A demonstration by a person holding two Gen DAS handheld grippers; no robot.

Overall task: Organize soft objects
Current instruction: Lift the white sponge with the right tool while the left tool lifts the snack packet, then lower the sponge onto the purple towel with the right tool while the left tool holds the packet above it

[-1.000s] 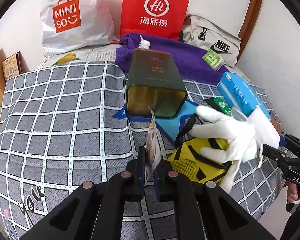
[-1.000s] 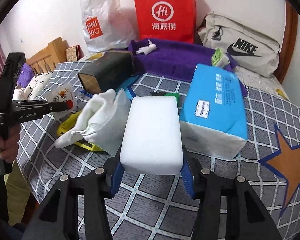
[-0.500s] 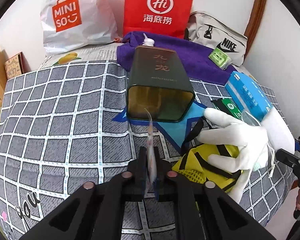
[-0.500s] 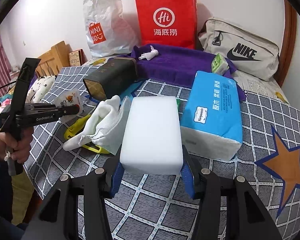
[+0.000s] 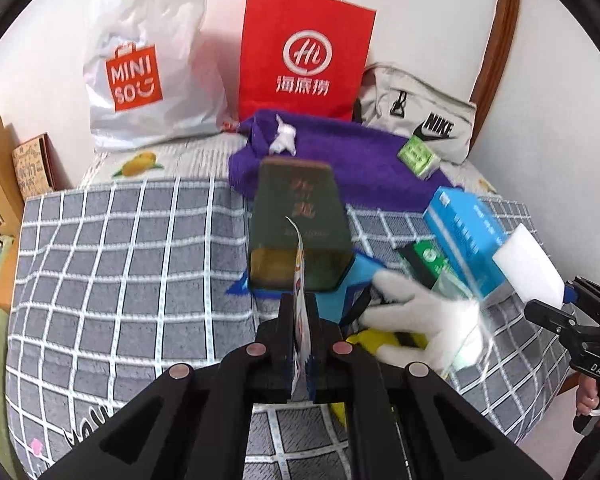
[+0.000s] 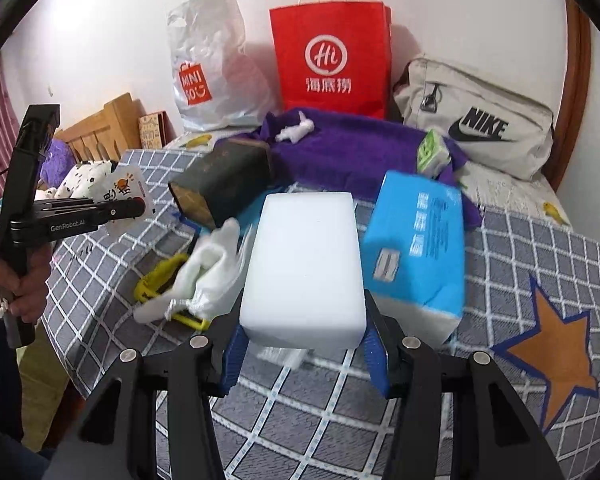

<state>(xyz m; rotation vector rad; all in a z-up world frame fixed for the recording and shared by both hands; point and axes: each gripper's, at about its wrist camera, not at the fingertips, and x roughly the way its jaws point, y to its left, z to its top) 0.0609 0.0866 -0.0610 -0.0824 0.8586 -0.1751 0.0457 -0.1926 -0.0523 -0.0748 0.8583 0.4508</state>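
Observation:
My left gripper [image 5: 299, 312] is shut on a thin printed sachet [image 5: 300, 276], seen edge-on above the checked bedspread; from the right wrist view the sachet [image 6: 126, 188] shows an orange cartoon print, held in the left gripper [image 6: 138, 210]. My right gripper [image 6: 304, 344] is shut on a white foam block [image 6: 306, 264], lifted off the bed; the block [image 5: 528, 266] shows at the right of the left wrist view. A white glove [image 5: 420, 320] lies on a yellow mesh bag [image 6: 160, 276]. A dark green tin [image 5: 298, 220] lies on its side, open end toward me.
A blue tissue pack [image 6: 418, 240] lies right of the foam block. Behind are a purple towel [image 5: 340, 160], a small green packet [image 5: 418, 156], a red paper bag [image 5: 304, 56], a white Miniso bag [image 5: 148, 64] and a beige Nike bag [image 6: 476, 124]. A wooden bed frame [image 6: 100, 132] stands left.
Both grippers have risen from the bed. The sachet has turned edge-on in the left gripper and now hangs before the tin's mouth. The foam block is higher above the bedspread.

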